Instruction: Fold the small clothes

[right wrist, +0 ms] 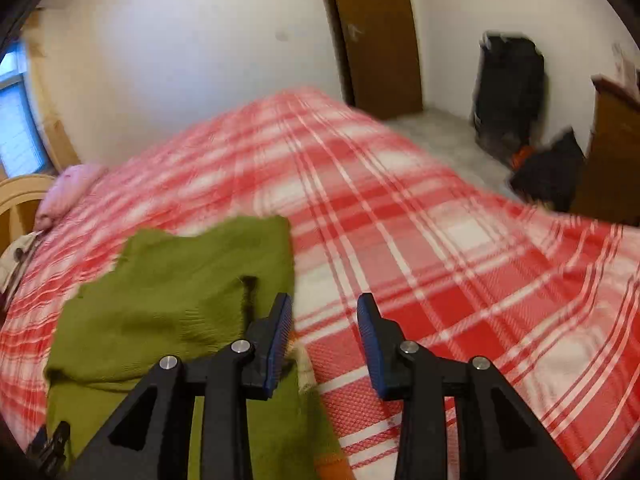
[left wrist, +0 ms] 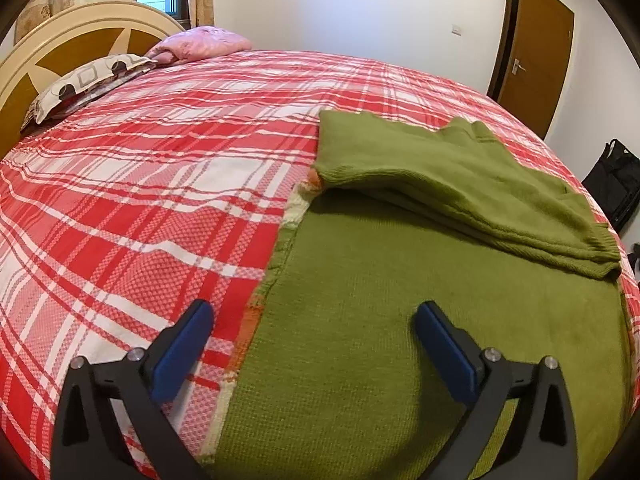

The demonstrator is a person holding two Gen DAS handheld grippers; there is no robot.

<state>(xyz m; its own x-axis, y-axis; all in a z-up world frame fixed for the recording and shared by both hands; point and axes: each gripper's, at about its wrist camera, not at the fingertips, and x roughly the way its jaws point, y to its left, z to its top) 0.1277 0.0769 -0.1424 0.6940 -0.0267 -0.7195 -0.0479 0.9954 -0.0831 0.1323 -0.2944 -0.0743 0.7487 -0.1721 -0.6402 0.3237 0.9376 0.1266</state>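
White walls, a brown wooden door (left wrist: 532, 52) and a bed under a red-and-white plaid cover (left wrist: 152, 184) make up the room; the whole job lies on that bed.

Ahead of the left tool (left wrist: 314, 320), a green knitted sweater (left wrist: 360, 320) is spread flat, and its far portion has already been turned back toward the tool, forming a doubled layer (left wrist: 460, 184) across the garment ahead and to the right. A strip of orange and cream trim (left wrist: 250, 320) runs along the sweater's left edge, passing between the two blue-padded fingers. The left tool stands wide apart and grips nothing.

From the right wrist view, which is blurred, the same sweater lies ahead and to the left of the right tool (right wrist: 324, 316), whose left finger overlaps the cloth's edge in the picture; whether it touches I cannot tell. Its jaws stand partly apart with only bedcover showing between them, nothing held.

By my reading, one fold is finished. Still left, most likely, are bringing in the sides or the near half and squaring up the bundle.
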